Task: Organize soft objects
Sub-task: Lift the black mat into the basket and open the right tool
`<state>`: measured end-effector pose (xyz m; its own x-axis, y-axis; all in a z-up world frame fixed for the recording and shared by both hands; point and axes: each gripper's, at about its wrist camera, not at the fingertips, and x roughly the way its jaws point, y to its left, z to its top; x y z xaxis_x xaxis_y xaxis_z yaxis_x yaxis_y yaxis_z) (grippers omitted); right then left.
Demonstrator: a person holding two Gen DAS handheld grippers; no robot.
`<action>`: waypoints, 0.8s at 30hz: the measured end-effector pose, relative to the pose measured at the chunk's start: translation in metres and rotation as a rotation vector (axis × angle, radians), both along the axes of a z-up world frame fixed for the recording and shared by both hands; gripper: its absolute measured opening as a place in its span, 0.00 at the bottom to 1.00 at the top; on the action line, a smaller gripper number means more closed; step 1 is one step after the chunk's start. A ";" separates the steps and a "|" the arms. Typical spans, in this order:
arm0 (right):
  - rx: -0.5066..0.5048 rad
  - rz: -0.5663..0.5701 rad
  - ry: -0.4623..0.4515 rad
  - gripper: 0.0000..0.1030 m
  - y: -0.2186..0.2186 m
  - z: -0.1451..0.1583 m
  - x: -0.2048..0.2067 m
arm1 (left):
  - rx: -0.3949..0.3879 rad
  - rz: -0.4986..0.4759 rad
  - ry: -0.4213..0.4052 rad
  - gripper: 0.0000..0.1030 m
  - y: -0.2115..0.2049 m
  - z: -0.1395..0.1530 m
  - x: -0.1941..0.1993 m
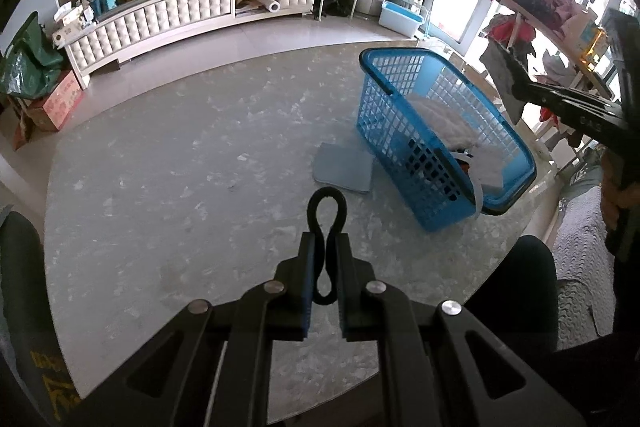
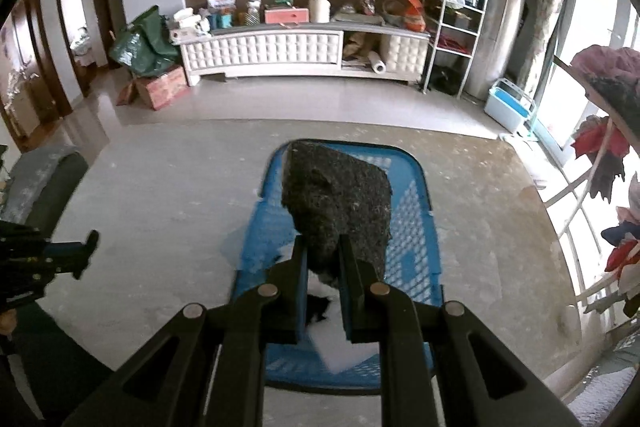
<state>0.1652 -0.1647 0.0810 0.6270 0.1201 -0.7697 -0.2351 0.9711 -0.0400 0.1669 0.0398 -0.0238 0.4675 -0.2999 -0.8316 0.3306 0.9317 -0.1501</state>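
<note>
My left gripper (image 1: 325,239) is shut on a black elastic loop (image 1: 326,201) that sticks out past the fingertips, above the marbled table (image 1: 180,167). My right gripper (image 2: 323,241) is shut on a dark grey speckled pad (image 2: 336,195), held over a blue plastic basket (image 2: 416,227). In the left wrist view the basket (image 1: 380,115) stands on the table to the right, with white soft items (image 1: 444,119) inside. The right gripper (image 1: 514,89) hangs beside it at the right edge, with the dark pad (image 1: 502,63) in it. The left gripper (image 2: 90,241) shows at the far left.
A flat blue-grey pad (image 1: 344,167) lies on the table against the basket's left side. Beyond the table stands a white tufted cabinet (image 2: 280,51) loaded with boxes. A drying rack with clothes (image 2: 608,147) is on the right, and a chair back (image 1: 516,287) is at the table's near right edge.
</note>
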 end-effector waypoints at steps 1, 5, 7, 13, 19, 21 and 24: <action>-0.002 -0.007 0.006 0.12 -0.002 -0.002 0.002 | -0.001 0.000 0.004 0.08 0.000 -0.002 0.002; -0.024 -0.036 0.029 0.12 -0.005 -0.014 0.011 | -0.003 0.007 0.021 0.08 0.001 -0.010 0.011; -0.030 -0.043 0.047 0.12 -0.006 -0.021 0.016 | -0.005 0.011 0.036 0.08 0.002 -0.017 0.015; -0.048 -0.060 0.125 0.12 -0.004 -0.046 0.029 | -0.001 -0.003 0.057 0.08 0.004 -0.030 0.023; -0.055 -0.063 0.201 0.12 -0.001 -0.062 0.038 | -0.005 0.005 0.072 0.08 0.007 -0.037 0.030; -0.040 -0.072 0.225 0.13 -0.002 -0.063 0.039 | -0.004 0.010 0.078 0.08 0.009 -0.039 0.031; -0.027 -0.078 0.247 0.13 -0.005 -0.064 0.043 | -0.003 0.016 0.088 0.08 0.012 -0.044 0.031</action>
<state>0.2080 -0.1699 0.0168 0.4265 0.0557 -0.9028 -0.1655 0.9861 -0.0173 0.1983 0.0517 -0.0679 0.3974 -0.2958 -0.8687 0.3010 0.9363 -0.1811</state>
